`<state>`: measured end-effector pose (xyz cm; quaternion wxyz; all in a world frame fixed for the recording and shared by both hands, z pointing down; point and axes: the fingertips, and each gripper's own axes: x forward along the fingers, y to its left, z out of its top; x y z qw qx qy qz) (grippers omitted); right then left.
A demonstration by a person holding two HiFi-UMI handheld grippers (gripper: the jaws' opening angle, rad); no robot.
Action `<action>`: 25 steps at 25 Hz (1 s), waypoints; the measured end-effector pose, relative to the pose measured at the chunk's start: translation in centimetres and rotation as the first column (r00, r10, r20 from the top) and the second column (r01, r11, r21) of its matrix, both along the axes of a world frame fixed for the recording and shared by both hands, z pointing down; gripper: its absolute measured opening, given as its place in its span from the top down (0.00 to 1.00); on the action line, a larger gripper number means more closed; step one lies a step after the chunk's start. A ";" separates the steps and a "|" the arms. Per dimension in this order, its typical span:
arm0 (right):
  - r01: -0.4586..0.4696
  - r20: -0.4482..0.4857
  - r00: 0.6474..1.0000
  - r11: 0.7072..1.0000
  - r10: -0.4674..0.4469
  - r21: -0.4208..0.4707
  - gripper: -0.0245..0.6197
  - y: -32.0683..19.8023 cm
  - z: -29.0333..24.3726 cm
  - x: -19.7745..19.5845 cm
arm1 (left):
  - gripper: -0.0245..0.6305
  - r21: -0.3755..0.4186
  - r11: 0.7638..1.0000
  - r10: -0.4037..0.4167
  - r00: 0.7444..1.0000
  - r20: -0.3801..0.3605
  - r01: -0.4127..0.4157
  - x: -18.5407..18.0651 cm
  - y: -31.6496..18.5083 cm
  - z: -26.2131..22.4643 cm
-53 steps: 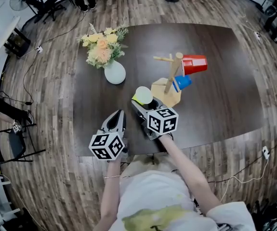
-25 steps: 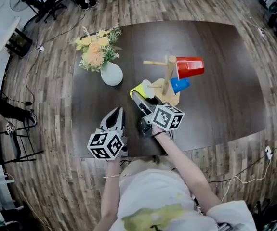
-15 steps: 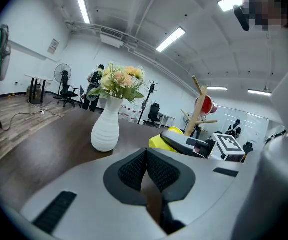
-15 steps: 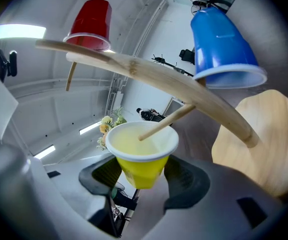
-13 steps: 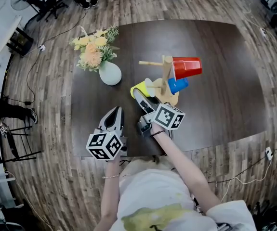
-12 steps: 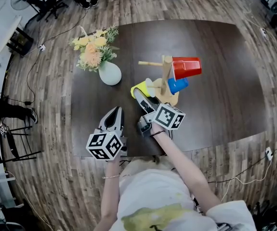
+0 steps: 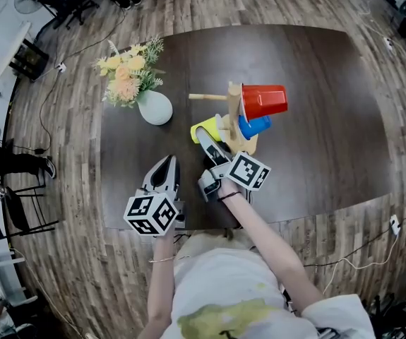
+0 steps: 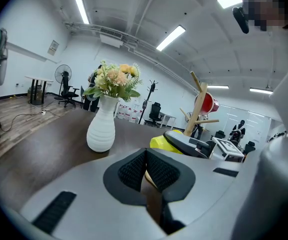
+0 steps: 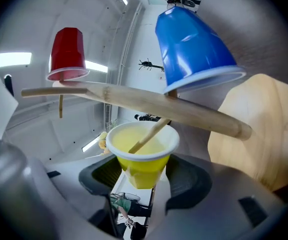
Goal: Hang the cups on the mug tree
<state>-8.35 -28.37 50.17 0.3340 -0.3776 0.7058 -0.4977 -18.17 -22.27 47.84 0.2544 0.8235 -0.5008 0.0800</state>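
While the white vase (image 7: 154,109) of yellow and peach flowers (image 7: 123,69) stands at the left of the dark table (image 7: 315,140), the left gripper (image 8: 145,156) hangs near the table's near edge, well apart from the cups. Its jaws are clenched together, pad against pad, and they grasp nothing.

Further right, the right gripper (image 9: 142,178) points roughly level toward the mug tree (image 7: 231,111). Its jaws are closed on the lower part of the yellow cup (image 9: 141,156), which is held off the table on its side with its mouth facing the tree's post. A thin wooden peg (image 9: 149,134) reaches into the cup's mouth; whether it touches the inside wall cannot be told.

On the left side of the post, one long peg (image 7: 206,97) sticks out bare. To the right of the post the red cup (image 7: 263,101) hangs on a high peg, mouth toward the post. The blue cup (image 7: 254,126) hangs just below it on a lower peg, above the tree's pale wooden base (image 9: 256,134).
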 end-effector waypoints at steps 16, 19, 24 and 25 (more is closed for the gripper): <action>-0.017 0.145 0.989 0.995 0.031 -0.096 0.54 0.0 1.0 1.0 | 0.93 -0.009 1.000 -0.013 1.000 0.019 0.013 0.9 -0.8 0.0; -0.024 0.147 0.988 0.992 0.042 -0.122 0.54 0.1 1.4 1.3 | 0.93 -0.009 1.000 -0.014 1.000 0.019 0.014 0.9 -0.9 0.0; -0.029 0.121 0.991 0.986 0.050 -0.163 0.54 0.3 2.3 1.9 | 0.93 -0.002 1.000 -0.009 1.000 0.013 0.009 1.2 -1.0 -0.3; -0.030 0.127 0.991 0.988 0.050 -0.154 0.54 0.2 2.2 2.0 | 0.93 0.000 1.000 -0.007 1.000 0.013 0.007 1.2 -1.0 -0.4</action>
